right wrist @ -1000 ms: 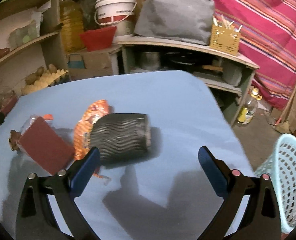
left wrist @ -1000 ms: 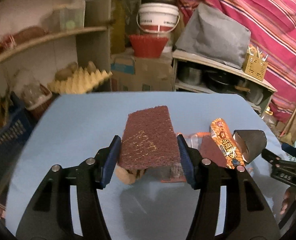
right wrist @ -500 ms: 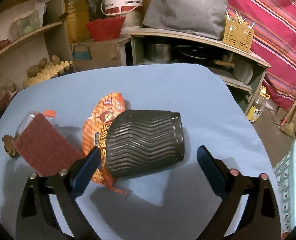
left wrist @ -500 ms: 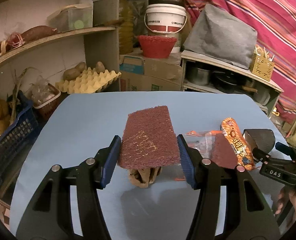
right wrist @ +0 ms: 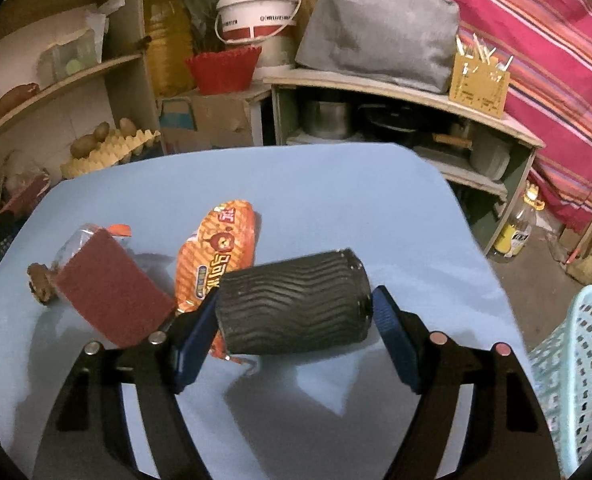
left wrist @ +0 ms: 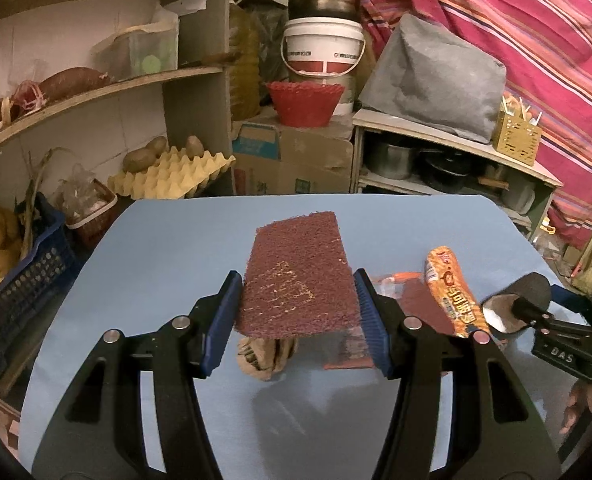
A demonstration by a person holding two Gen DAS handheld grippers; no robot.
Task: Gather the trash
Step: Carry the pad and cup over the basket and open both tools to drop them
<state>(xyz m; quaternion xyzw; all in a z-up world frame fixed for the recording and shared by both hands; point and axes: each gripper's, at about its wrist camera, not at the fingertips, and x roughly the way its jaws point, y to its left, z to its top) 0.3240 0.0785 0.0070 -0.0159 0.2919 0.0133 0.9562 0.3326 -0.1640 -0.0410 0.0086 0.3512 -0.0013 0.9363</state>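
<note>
My left gripper [left wrist: 297, 312] is shut on a dark red scouring pad [left wrist: 296, 280] and holds it above the blue table [left wrist: 168, 248]. A crumpled brown scrap [left wrist: 266, 358] lies under it. My right gripper [right wrist: 296, 320] is closed around a black ribbed paper cup [right wrist: 294, 304] that lies on its side, with both blue pads against its ends. An orange snack wrapper [right wrist: 216, 252] lies just left of the cup. A second red pad [right wrist: 108, 292] rests on a clear plastic bag [right wrist: 72, 240]. The right gripper and cup [left wrist: 519, 300] also show in the left wrist view.
A light blue mesh basket [right wrist: 575, 360] stands off the table's right edge. Behind the table are shelves [left wrist: 96, 92] with potatoes, an egg tray [left wrist: 168, 176], a cardboard box [left wrist: 296, 160], a red bowl [left wrist: 303, 102] and a pot shelf [right wrist: 395, 120].
My right gripper has moved forward over the cup and closed on its ends. My left gripper has lifted the scouring pad a little higher above the table.
</note>
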